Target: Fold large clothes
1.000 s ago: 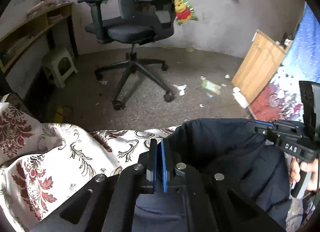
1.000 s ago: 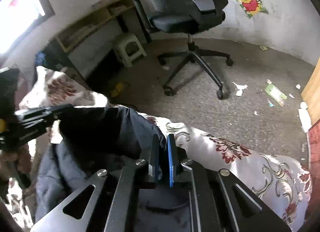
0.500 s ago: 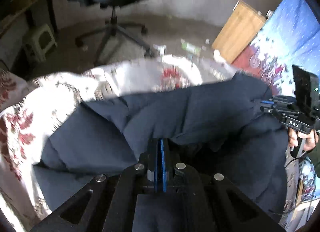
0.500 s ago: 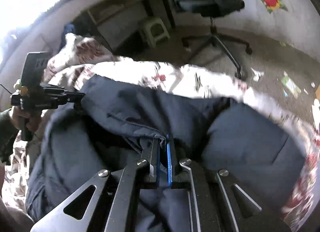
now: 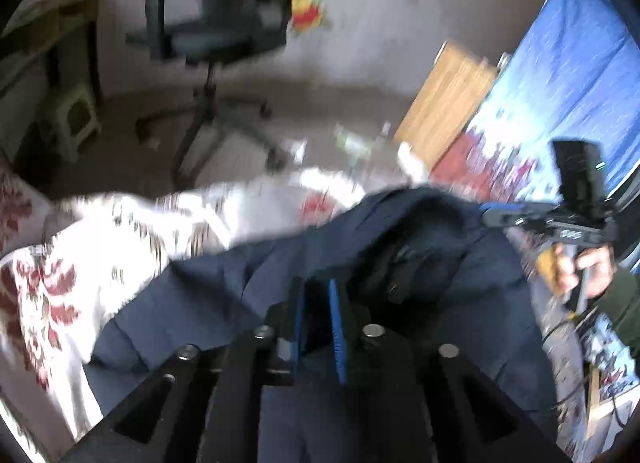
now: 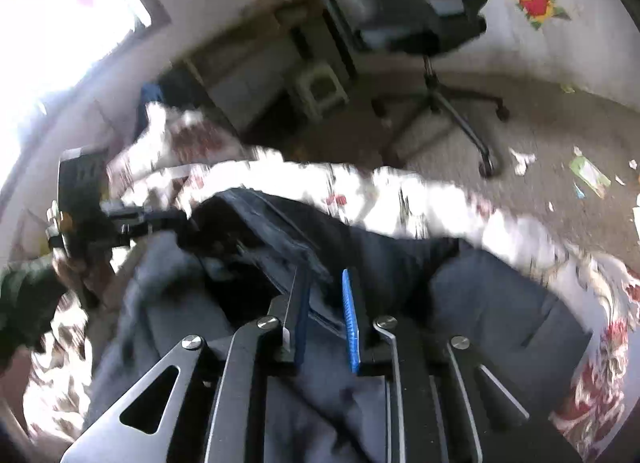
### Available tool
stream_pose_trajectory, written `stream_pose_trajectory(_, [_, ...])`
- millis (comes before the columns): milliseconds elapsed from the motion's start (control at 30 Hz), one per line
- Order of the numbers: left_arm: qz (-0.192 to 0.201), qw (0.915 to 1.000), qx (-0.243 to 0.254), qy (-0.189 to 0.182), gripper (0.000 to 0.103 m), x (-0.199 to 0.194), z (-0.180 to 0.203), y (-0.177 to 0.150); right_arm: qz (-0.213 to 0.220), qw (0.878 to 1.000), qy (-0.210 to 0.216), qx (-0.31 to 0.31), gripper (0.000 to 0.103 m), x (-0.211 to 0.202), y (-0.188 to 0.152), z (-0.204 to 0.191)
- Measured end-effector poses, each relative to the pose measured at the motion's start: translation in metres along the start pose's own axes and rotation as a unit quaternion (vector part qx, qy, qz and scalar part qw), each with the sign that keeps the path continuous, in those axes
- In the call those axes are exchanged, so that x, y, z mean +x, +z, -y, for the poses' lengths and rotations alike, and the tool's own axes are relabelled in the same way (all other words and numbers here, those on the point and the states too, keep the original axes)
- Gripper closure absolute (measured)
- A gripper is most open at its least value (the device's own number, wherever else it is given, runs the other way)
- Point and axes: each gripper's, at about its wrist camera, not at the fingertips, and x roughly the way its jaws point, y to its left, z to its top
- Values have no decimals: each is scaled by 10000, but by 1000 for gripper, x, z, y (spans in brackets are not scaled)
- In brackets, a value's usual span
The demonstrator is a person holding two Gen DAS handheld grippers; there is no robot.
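Observation:
A dark navy padded jacket (image 5: 400,263) lies spread over a bed with a white and red floral cover (image 5: 60,263). My left gripper (image 5: 318,295) has its jaws a little apart over the jacket's near edge, with fabric between and below them. My right gripper (image 6: 326,291) also has its jaws parted, with the jacket's folded edge (image 6: 276,235) just ahead of the left finger. The jacket also fills the lower right wrist view (image 6: 500,303). Each gripper shows in the other's view, the right one (image 5: 492,215) and the left one (image 6: 176,219), both at the jacket's far edge. Both views are blurred.
Beyond the bed is a littered carpet floor (image 6: 540,135) with a black office chair (image 5: 216,35), a small stool (image 5: 76,119) and a desk (image 6: 248,47). A wooden board (image 5: 444,103) leans near a blue patterned hanging (image 5: 560,103).
Both grippers went from shut on the jacket to parted. The jacket was swung out and laid down over the bed. Both cameras have tilted back up toward the room.

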Motion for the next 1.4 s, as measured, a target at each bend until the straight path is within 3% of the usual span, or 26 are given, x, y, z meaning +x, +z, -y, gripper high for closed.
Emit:
stream_pose_trajectory(100, [656, 9974, -253, -138, 84, -4, 1, 28, 347, 9981, 210, 472, 88, 7, 18, 9])
stream_pose_trajectory(200, [874, 9935, -713, -183, 84, 14, 2, 54, 506, 9920, 488, 1047, 88, 27, 29, 17])
stream_pose_trajectory(267, [612, 9910, -1172, -219, 84, 38, -4, 68, 478, 9882, 531, 1353, 88, 42, 31, 20])
stream_pose_trajectory(333, [318, 9900, -1281, -490, 86, 56, -2, 68, 309, 9869, 683, 1429, 88, 54, 28, 18])
stream_pose_trajectory(433, [-279, 9902, -940, -996, 94, 75, 9, 52, -259, 9892, 929, 1104, 90, 71, 12, 2])
stream_pose_trajectory(500, [-805, 9894, -438, -1130, 96, 83, 21, 37, -899, 9901, 797, 724, 93, 81, -4, -9])
stream_pose_trajectory(567, [-1468, 9848, 265, -891, 100, 92, 34, 18, -1375, 9874, 610, 484, 98, 89, -19, -12])
stream_pose_trajectory(600, [-1842, 9786, 543, -736, 100, 98, 38, 7, -1530, 9859, 533, 427, 99, 91, -25, -10])
stream_pose_trajectory(667, [-2182, 9720, 570, -654, 101, 103, 34, -2, -1670, 9842, 433, 401, 103, 94, -31, -5])
stream_pose_trajectory(767, [-2288, 9721, 288, -432, 100, 116, 21, 2, -1695, 9845, 291, 358, 103, 102, -30, -4])
stream_pose_trajectory(900, [-2229, 9727, 636, 59, 99, 139, 33, -6, -1851, 9813, -440, -283, 103, 130, -28, -20])
stream_pose_trajectory(967, [-2066, 9757, 701, 223, 99, 147, 35, -7, -1766, 9817, -633, -313, 103, 143, -26, -21])
stream_pose_trajectory(1100, [-1897, 9796, 625, 199, 99, 128, 29, -12, -1582, 9845, -665, -351, 103, 131, -29, -27])
stream_pose_trajectory(1267, [-2098, 9749, 705, 245, 99, 87, 17, -19, -1925, 9762, -847, -532, 103, 88, -30, -20])
stream_pose_trajectory(1400, [-2216, 9735, 411, 378, 99, 114, 17, -24, -2028, 9730, -1090, -167, 103, 116, -34, -5])
